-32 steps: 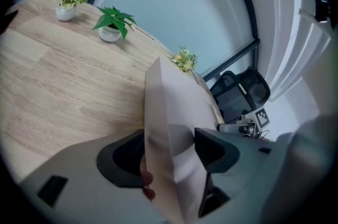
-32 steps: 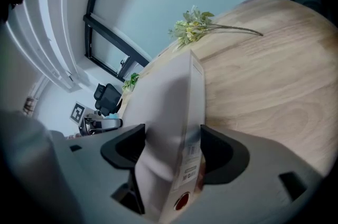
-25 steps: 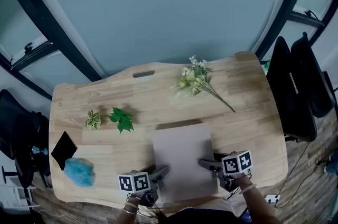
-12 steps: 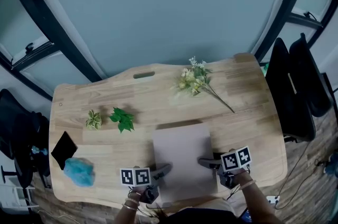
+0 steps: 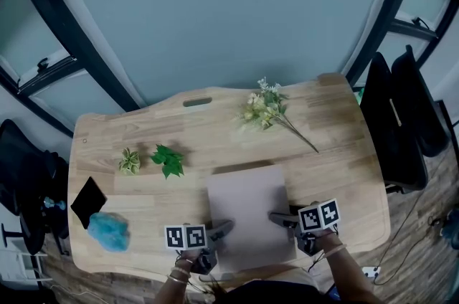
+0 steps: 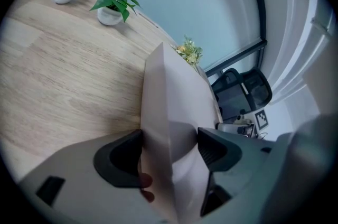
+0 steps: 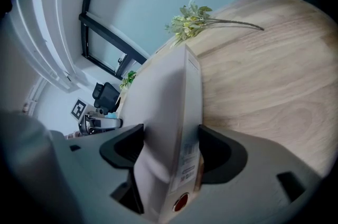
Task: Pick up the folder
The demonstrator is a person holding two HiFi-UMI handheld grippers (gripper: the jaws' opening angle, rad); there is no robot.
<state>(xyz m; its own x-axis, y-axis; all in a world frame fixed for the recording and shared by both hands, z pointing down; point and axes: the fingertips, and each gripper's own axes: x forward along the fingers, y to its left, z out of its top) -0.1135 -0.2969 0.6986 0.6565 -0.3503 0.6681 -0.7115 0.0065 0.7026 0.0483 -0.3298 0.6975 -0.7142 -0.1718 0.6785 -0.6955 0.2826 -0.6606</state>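
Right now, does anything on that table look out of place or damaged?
Only small things: the flower sprig lies loose on its side, and the folder bows slightly where the left gripper pinches it.

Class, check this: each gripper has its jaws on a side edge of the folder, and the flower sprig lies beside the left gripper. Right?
Only the sprig's place is wrong: the head view shows the flower sprig at the far right of the table, nowhere near the left gripper.
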